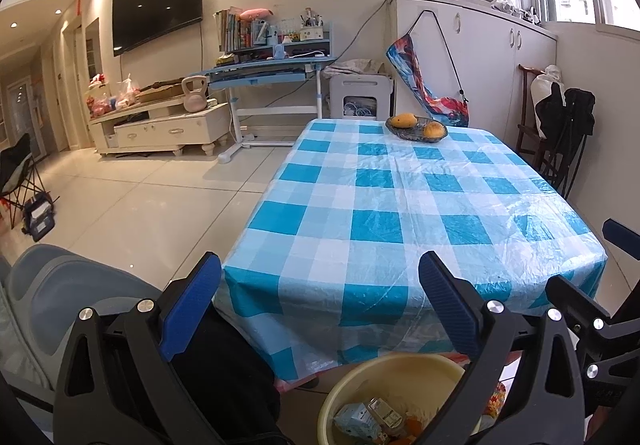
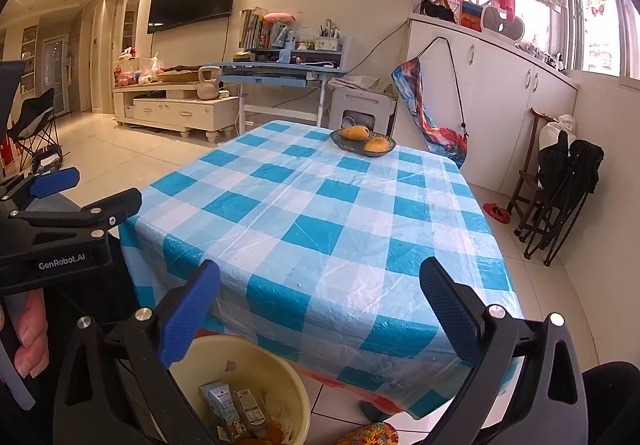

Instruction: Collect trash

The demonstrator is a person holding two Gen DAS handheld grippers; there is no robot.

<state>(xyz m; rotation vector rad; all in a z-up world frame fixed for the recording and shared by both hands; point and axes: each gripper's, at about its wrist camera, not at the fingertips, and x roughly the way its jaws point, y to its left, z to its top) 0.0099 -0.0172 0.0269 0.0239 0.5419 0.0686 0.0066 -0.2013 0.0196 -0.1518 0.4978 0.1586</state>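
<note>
A yellow plastic bin (image 1: pixel 400 377) (image 2: pixel 256 369) stands on the floor by the near edge of the table. Inside lie small cartons (image 1: pixel 360 421) (image 2: pixel 230 403) and orange scraps. My left gripper (image 1: pixel 320 273) is open above and a little behind the bin, nothing between its blue pads. My right gripper (image 2: pixel 320 277) is open too, empty, over the table's near edge with the bin under its left finger. The left gripper's black frame (image 2: pixel 60 221) shows at the left of the right wrist view, held by a hand (image 2: pixel 32 337).
The table wears a blue-and-white checked cloth (image 1: pixel 400 205) (image 2: pixel 320 213) under clear plastic. At its far end sits a dark bowl with two mangoes (image 1: pixel 416 127) (image 2: pixel 362 141). A grey chair (image 1: pixel 60 297) is at my left, folded chairs (image 2: pixel 560 181) at the right wall.
</note>
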